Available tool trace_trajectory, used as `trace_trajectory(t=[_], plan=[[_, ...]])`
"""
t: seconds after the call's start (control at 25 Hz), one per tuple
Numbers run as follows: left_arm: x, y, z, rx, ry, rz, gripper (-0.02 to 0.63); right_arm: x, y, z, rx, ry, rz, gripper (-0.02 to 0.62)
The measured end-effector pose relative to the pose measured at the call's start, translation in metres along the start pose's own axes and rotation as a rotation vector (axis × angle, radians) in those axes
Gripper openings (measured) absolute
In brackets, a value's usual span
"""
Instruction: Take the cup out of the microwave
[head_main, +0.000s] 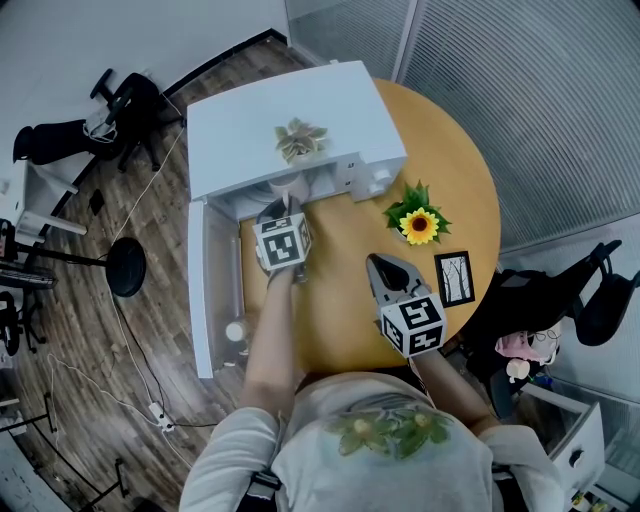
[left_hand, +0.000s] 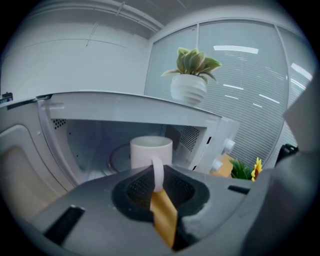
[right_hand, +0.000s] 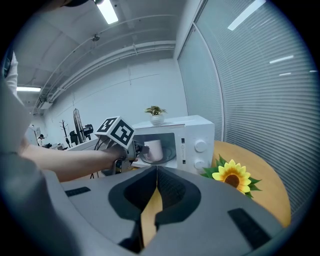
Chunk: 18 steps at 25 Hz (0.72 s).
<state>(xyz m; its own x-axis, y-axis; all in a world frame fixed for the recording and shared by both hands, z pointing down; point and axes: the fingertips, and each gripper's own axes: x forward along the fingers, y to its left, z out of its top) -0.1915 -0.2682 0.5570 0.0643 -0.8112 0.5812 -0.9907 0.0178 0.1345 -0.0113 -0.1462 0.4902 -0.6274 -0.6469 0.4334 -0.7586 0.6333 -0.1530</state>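
White and cylindrical, the ceramic cup (left_hand: 151, 150) sits within the open cavity of the boxy white microwave oven (head_main: 240, 120), close to its mouth; whether its base rests on the round glass turntable (left_hand: 117, 159) cannot be told. The grey left gripper (left_hand: 157, 176) has its jaws at a narrow gap, clamped on the cup's thin loop handle with one dark ribbed pad on each side. The grey right gripper (right_hand: 156, 172) hangs above the round wooden table (head_main: 340, 320), well apart from the microwave, its jaws pressed together with nothing between them.
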Motion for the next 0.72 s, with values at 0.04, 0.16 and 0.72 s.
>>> trace_trajectory(t=[0.04, 0.16, 0.72], plan=[[-0.002, -0.001, 0.0, 0.0, -0.003, 0.0, 0.052, -0.001, 0.0, 0.0, 0.0, -0.001, -0.001, 0.017], [-0.008, -0.003, -0.001, -0.002, -0.011, -0.003, 0.052, -0.004, 0.0, 0.0, -0.001, -0.005, -0.003, 0.017], [-0.047, -0.016, -0.004, 0.025, -0.038, -0.012, 0.052, -0.025, 0.01, 0.002, -0.021, -0.037, -0.001, 0.017]])
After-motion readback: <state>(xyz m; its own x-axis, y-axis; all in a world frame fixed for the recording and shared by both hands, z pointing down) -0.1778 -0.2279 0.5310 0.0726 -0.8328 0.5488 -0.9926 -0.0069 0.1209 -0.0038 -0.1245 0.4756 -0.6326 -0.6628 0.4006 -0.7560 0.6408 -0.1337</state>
